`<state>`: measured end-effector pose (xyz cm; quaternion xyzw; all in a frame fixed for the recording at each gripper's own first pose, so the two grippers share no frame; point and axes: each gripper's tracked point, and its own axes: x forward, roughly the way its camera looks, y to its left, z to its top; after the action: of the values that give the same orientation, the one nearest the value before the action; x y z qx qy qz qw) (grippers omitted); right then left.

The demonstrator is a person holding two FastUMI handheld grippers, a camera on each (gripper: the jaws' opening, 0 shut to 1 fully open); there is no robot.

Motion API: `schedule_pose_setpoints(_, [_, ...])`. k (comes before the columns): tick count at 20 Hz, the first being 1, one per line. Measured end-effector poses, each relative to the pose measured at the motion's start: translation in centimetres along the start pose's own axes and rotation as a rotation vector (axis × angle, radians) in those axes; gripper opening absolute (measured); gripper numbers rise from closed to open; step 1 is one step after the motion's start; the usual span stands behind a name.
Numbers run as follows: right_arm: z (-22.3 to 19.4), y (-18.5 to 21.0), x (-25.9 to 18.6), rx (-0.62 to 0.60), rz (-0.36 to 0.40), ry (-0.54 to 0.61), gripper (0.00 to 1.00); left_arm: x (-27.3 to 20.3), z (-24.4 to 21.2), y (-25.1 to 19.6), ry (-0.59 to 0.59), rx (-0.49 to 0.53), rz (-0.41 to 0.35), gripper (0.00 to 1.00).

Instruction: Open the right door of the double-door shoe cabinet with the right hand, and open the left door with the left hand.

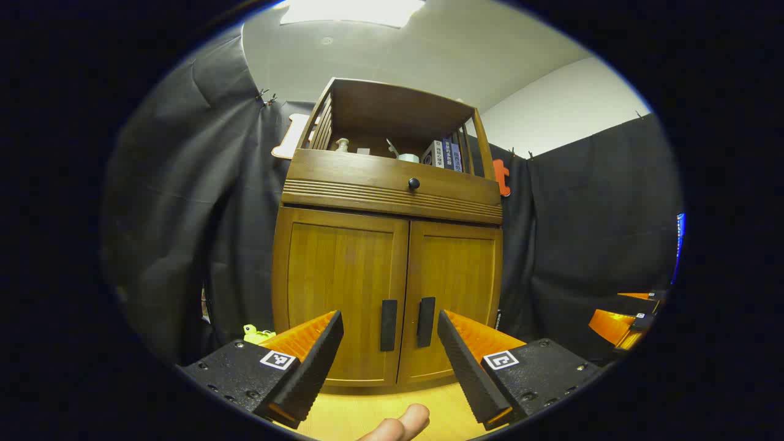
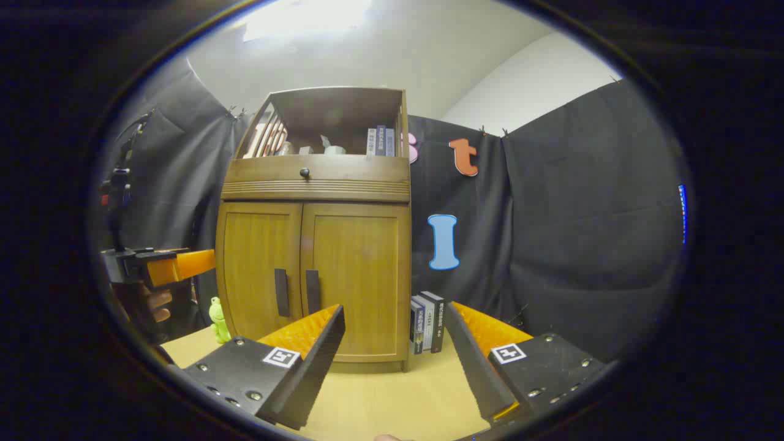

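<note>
A brown wooden shoe cabinet (image 1: 392, 245) (image 2: 315, 257) stands on a light wooden table, with both doors closed. The left door (image 1: 340, 288) (image 2: 257, 269) and the right door (image 1: 453, 288) (image 2: 358, 275) each carry a dark vertical handle at the centre seam: left handle (image 1: 388, 324) (image 2: 281, 292), right handle (image 1: 425, 321) (image 2: 312, 291). My left gripper (image 1: 390, 367) is open, a short way in front of the two handles. My right gripper (image 2: 395, 361) is open too, in front of the cabinet's right side. The left gripper (image 2: 177, 264) also appears at the left of the right gripper view, held by a hand.
A drawer with a round knob (image 1: 414, 183) sits above the doors, and an open shelf with books (image 1: 442, 154) tops the cabinet. Several upright books (image 2: 425, 321) lean at the cabinet's right. A small green frog toy (image 2: 217, 318) (image 1: 257, 334) stands at its left. Black cloth walls surround the table.
</note>
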<state>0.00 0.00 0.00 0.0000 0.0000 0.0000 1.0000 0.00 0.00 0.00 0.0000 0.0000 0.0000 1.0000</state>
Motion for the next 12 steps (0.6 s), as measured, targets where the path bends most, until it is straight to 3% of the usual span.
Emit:
schedule_pose_setpoints(10, [0.52, 0.26, -0.19, -0.009, -0.005, -0.006, 0.98, 0.22, 0.13, 0.52, 0.002, -0.011, 0.017, 0.92])
schedule_pose_setpoints(11, [0.62, 0.28, -0.15, -0.009, -0.005, -0.01, 0.98, 0.3, 0.04, 0.53, 0.004, -0.008, 0.013, 0.96])
schedule_pose_setpoints(12, [0.64, 0.49, 0.02, -0.011, -0.001, -0.011, 0.98, 0.41, -0.21, 0.54, 0.013, -0.006, 0.01, 0.92])
